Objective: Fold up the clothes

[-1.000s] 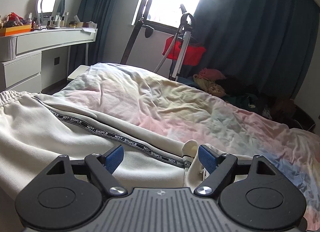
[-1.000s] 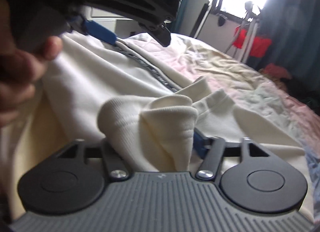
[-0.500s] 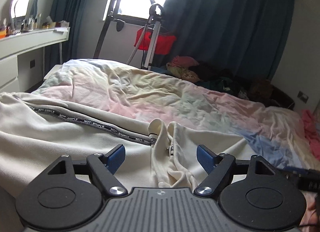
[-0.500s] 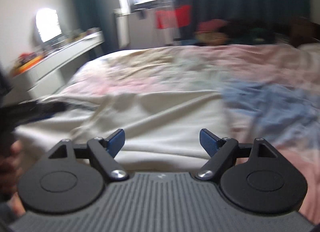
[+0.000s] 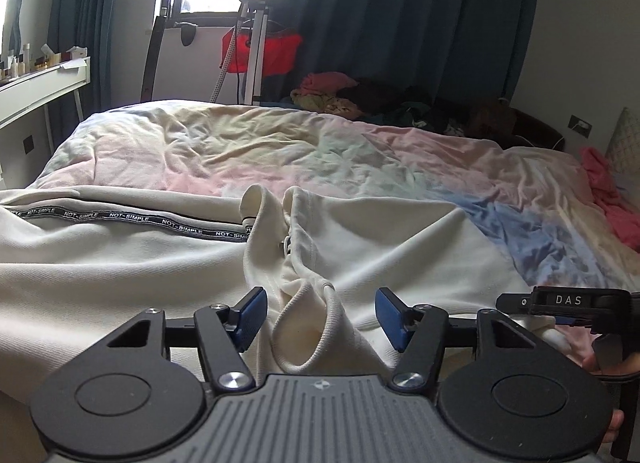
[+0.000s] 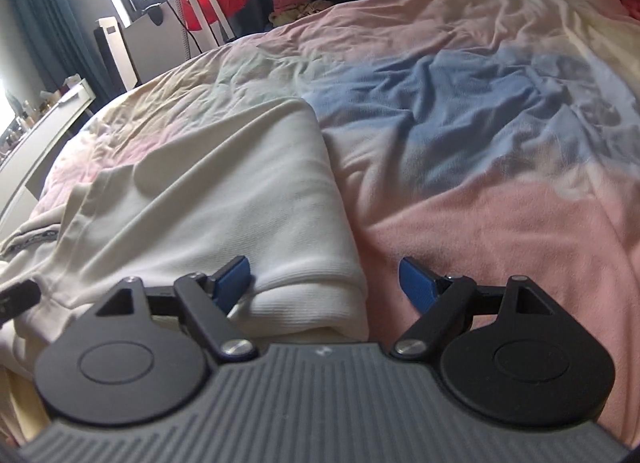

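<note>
The cream jacket (image 5: 120, 263) lies on the bed (image 5: 320, 151). The left tool (image 5: 318, 313) is closing around its bunched collar (image 5: 304, 303), not touching yet. The right tool (image 6: 326, 277) is apart over the jacket's right edge.

I angle my left gripper (image 5: 318, 317) downward with its blue pads closing but not yet pressing on anything, while my right gripper (image 6: 326, 281), also tilted down, holds its jaws wide apart, and my right hand (image 5: 612, 367) grips its handle.
</note>
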The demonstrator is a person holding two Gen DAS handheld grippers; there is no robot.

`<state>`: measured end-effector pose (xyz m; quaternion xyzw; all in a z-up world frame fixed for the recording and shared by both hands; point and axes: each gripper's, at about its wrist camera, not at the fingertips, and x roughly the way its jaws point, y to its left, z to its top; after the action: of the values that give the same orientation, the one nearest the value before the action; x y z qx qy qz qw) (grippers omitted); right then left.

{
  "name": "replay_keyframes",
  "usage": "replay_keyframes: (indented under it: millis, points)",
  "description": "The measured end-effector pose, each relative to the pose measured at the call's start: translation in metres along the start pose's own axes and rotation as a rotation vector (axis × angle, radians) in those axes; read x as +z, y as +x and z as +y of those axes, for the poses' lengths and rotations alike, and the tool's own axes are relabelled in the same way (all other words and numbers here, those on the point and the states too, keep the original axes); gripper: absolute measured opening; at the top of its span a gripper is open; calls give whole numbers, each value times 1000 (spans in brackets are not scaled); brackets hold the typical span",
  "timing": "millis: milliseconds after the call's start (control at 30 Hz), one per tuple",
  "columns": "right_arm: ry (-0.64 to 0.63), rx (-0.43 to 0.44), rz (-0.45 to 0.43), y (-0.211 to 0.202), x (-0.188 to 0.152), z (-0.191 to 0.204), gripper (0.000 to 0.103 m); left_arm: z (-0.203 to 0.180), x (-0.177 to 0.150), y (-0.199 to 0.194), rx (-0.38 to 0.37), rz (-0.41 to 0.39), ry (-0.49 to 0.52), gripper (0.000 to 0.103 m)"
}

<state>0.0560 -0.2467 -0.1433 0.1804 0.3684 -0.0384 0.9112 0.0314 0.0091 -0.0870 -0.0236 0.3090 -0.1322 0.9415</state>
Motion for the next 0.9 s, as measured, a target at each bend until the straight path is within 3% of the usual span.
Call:
replay_keyframes:
  millis: [267, 533, 633, 767, 900]
  points:
    - [35, 8, 5, -1, 0, -2, 83, -8, 0, 12, 37, 29, 80, 49]
    - [-31, -22, -19, -6, 0, 7, 83, -10, 7, 12, 46, 37, 129, 21]
    - [-72, -37, -44, -10, 1, 13, 83, 0, 14, 2, -5, 66, 34, 18]
    - [-146, -42, -109, -20, 2, 24, 83, 32, 13, 7, -88, 158, -208, 17]
    - [-239, -36, -156, -27, 0, 38, 83, 38, 5, 20, -56, 199, -218, 19]
